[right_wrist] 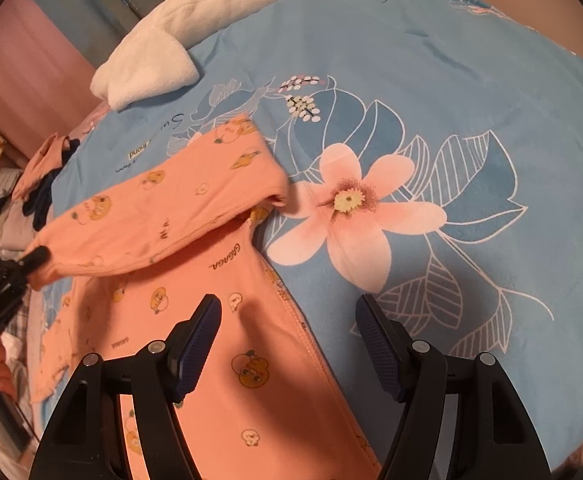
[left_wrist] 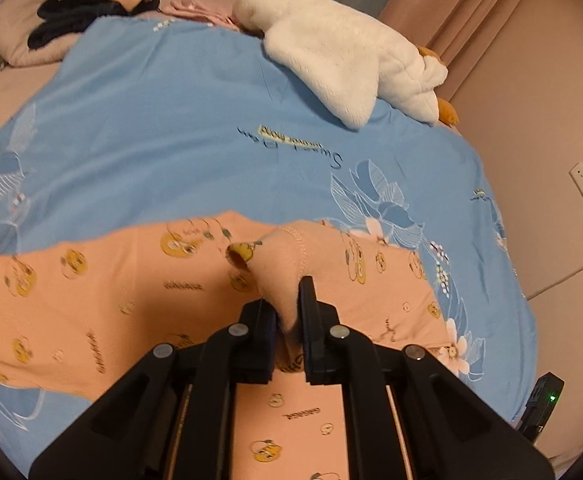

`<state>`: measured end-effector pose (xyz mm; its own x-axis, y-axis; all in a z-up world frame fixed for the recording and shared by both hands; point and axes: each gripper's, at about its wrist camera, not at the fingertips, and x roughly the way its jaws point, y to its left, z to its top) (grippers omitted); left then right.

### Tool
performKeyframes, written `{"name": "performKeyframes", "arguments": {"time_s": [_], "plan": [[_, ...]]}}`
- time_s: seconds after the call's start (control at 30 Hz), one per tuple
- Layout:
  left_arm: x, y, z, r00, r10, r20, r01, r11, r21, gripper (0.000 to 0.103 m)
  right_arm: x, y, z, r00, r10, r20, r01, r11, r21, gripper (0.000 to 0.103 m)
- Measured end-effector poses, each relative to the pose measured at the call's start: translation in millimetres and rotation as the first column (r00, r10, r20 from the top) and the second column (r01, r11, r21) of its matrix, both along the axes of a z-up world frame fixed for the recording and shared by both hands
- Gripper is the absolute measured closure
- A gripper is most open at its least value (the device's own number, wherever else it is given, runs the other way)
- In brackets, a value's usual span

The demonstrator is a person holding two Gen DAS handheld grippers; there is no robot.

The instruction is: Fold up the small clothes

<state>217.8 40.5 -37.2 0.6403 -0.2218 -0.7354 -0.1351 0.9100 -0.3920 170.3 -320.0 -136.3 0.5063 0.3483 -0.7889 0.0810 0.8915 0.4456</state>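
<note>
Crosswise, sleeve (right_wrist: pixel 163 208) lifted leftward.

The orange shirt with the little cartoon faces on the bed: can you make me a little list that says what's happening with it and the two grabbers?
garment: orange shirt with cartoon prints, spread on the blue flowered blanket
sleeve: cuff pinched and lifted off the rest of the shirt
left gripper: shut on the cuff
right gripper: open, above the shirt's edge, holding nothing
nearby: white plush toy at the far side of the blanket; pile of other clothes beyond it
fold: not finished
</note>
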Motion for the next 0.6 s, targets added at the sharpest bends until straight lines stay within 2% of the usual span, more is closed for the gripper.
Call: {"name": "performKeyframes", "arguments": {"time_s": [0.13, 0.6], "plan": [[-4.5, 16.7, 4.2, 1.0, 0.031, 0.001, -0.031, 0.999, -0.021, 0.094, -0.1, 0.8, 0.7, 1.0, -0.001, 0.002, 0.001, 1.0, -0.01, 0.033], [-14.9, 47.3, -3.1, 0.995, 0.093, -0.035, -0.091, 0.994, 0.066, 0.094, 2.4, 7.4, 0.7, 1.0, 0.003, 0.0, -0.003, 0.999, -0.038, 0.033]]}}
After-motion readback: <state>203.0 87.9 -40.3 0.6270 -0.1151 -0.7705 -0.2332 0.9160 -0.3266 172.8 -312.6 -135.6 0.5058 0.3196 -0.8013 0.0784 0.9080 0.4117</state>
